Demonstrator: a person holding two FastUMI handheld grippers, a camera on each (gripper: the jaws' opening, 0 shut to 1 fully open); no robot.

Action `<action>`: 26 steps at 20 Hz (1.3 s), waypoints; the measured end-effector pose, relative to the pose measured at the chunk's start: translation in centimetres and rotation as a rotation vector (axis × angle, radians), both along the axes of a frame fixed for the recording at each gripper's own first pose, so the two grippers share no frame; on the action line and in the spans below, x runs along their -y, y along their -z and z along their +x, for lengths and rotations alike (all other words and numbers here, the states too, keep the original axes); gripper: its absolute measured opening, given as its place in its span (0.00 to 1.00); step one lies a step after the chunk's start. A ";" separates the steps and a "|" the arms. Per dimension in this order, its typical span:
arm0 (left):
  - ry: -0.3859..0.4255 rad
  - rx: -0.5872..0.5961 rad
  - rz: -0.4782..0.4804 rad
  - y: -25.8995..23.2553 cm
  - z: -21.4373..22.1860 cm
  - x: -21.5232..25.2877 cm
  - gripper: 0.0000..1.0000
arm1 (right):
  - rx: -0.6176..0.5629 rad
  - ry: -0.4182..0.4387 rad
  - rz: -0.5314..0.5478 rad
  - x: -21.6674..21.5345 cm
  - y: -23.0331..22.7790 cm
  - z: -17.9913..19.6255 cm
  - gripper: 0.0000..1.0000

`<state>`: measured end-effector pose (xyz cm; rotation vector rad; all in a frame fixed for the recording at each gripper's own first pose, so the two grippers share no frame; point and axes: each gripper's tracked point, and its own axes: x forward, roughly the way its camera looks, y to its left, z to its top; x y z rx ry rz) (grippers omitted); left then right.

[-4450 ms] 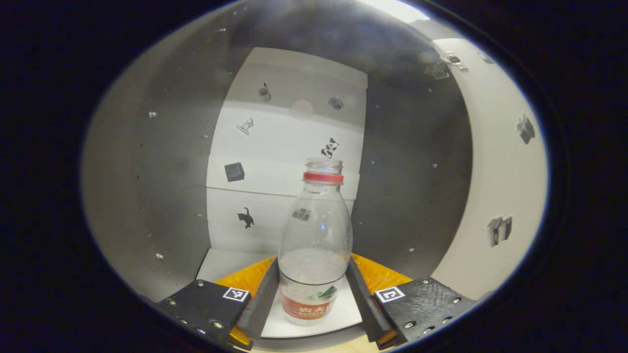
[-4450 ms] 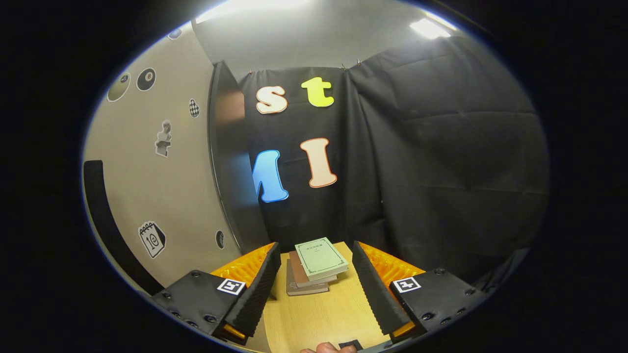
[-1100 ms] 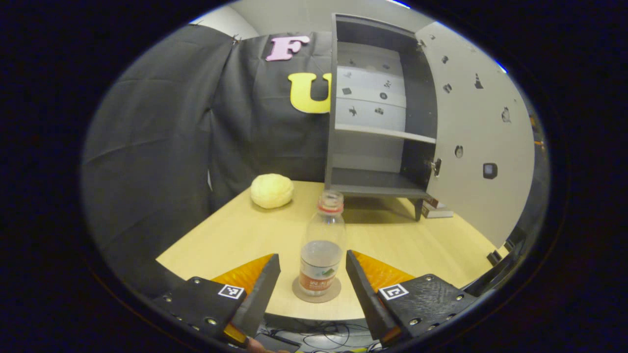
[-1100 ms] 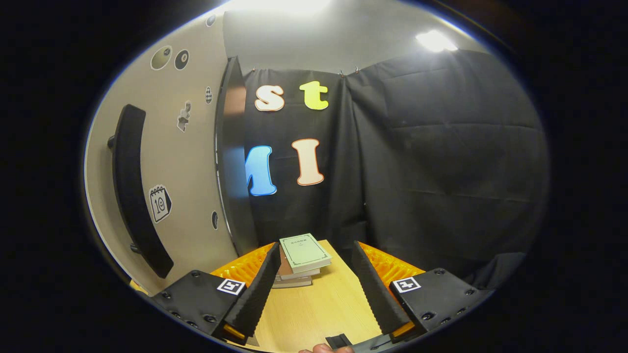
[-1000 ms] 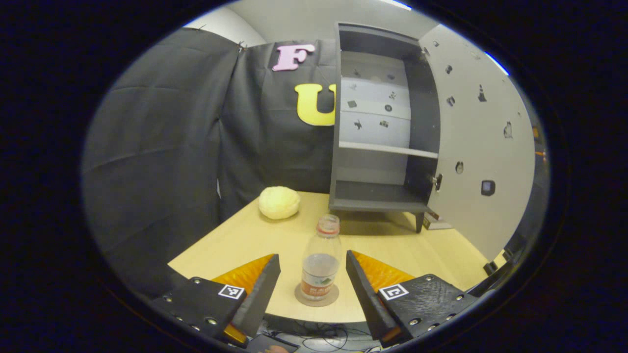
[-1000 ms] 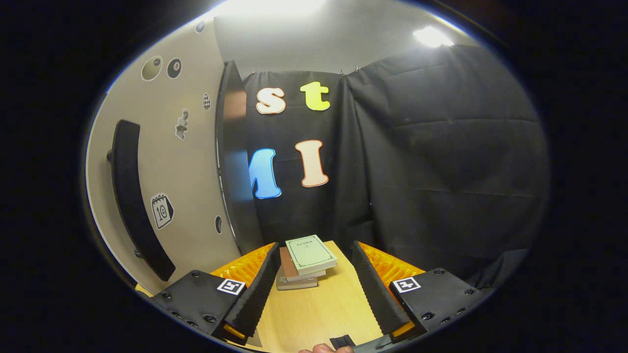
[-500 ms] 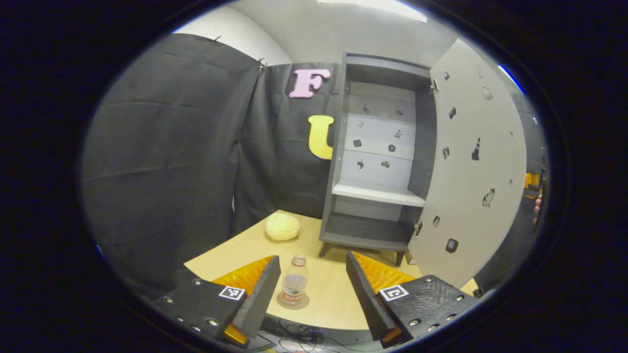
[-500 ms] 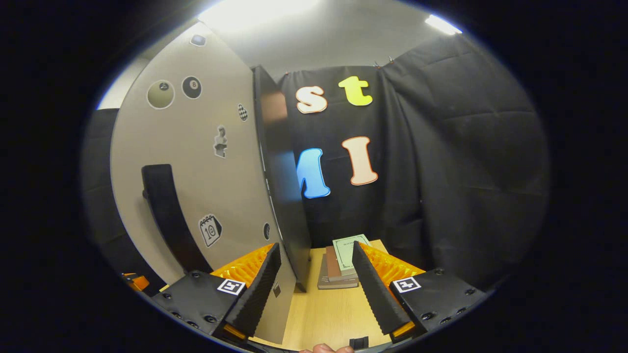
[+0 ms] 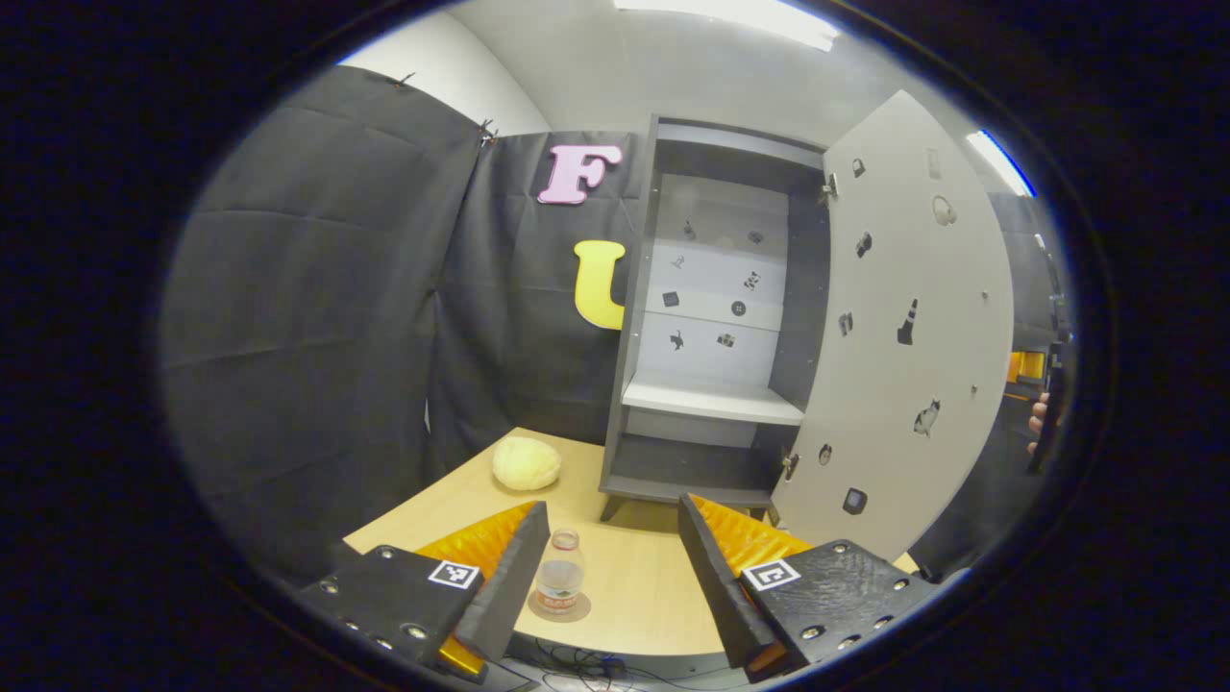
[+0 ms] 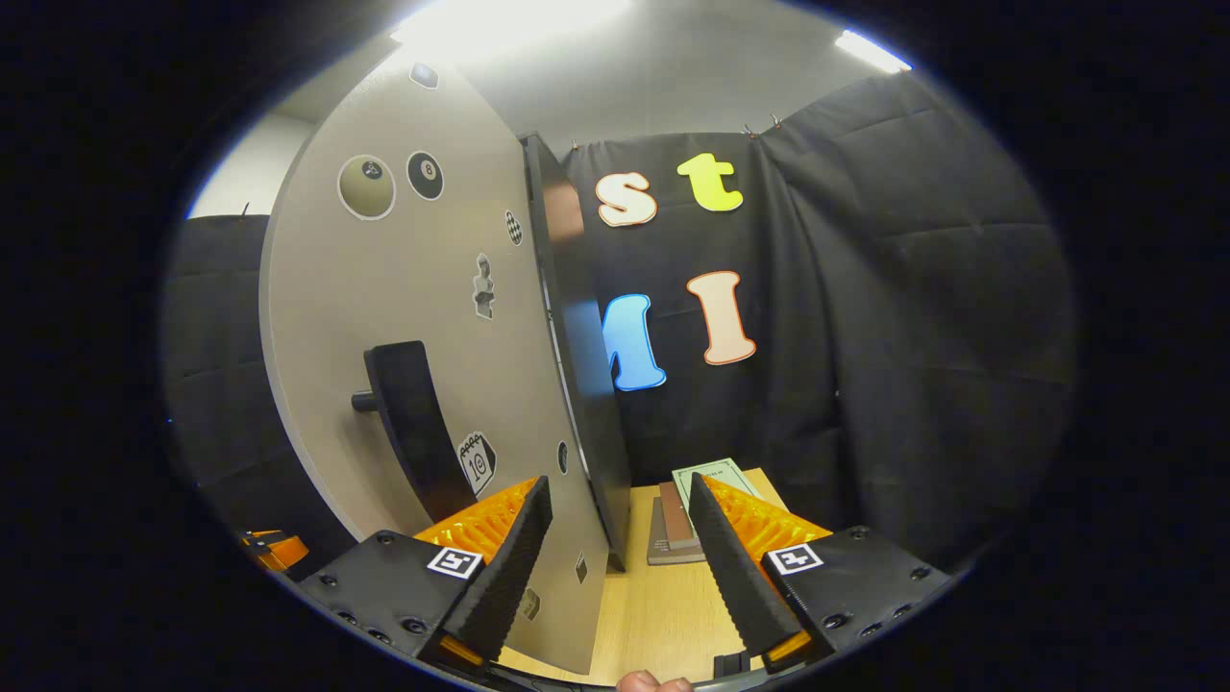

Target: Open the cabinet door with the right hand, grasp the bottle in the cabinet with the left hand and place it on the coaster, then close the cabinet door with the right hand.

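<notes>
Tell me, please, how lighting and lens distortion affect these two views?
Left gripper view: a ceiling light glares at the top; the fisheye bows the door outward; the bottle is small but sharp. Right gripper view: a blown-out light washes the ceiling; the door's edge curves strongly; the books stay in focus.

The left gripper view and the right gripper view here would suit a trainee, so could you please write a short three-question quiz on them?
1. True or false: the bottle stands upright on the coaster.
2. The cabinet door is: A) shut, B) open, C) removed.
3. Fill in: in the right gripper view, the black ____ on the door's outer face lies left of the right gripper.

Key: 1 true; 2 B; 3 handle. The left gripper is open and touches nothing; the right gripper is open too.
</notes>
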<state>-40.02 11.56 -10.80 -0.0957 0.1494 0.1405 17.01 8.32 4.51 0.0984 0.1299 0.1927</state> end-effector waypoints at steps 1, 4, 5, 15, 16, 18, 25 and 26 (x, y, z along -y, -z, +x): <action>0.008 0.005 0.000 -0.2 0.1 -0.6 0.81 | 0.009 0.025 -0.006 -0.2 -0.4 -0.2 0.84; 0.033 0.019 0.013 -0.9 0.8 -2.5 0.86 | 0.048 0.066 -0.047 -1.3 -1.3 -0.5 0.84; 0.048 0.019 0.006 -0.9 1.1 -3.0 0.83 | 0.047 0.070 -0.062 -2.1 -1.3 -0.6 0.84; 0.087 0.014 -0.005 -0.5 2.7 -10.1 0.86 | 0.018 -0.003 -0.088 -14.3 -0.2 -1.6 0.85; 0.081 0.012 -0.011 -0.4 2.8 -11.0 0.84 | 0.018 -0.008 -0.088 -15.4 -0.1 -1.2 0.86; 0.080 0.012 -0.020 -0.2 3.1 -12.4 0.81 | 0.010 -0.025 -0.089 -17.6 0.3 -0.7 0.86; 0.078 0.011 0.012 -1.1 4.6 -16.3 0.83 | 0.028 -0.091 -0.045 -24.3 0.0 0.8 0.93; 0.087 0.008 0.012 -1.3 4.9 -16.4 0.83 | 0.034 -0.088 -0.036 -24.4 -0.2 0.6 0.93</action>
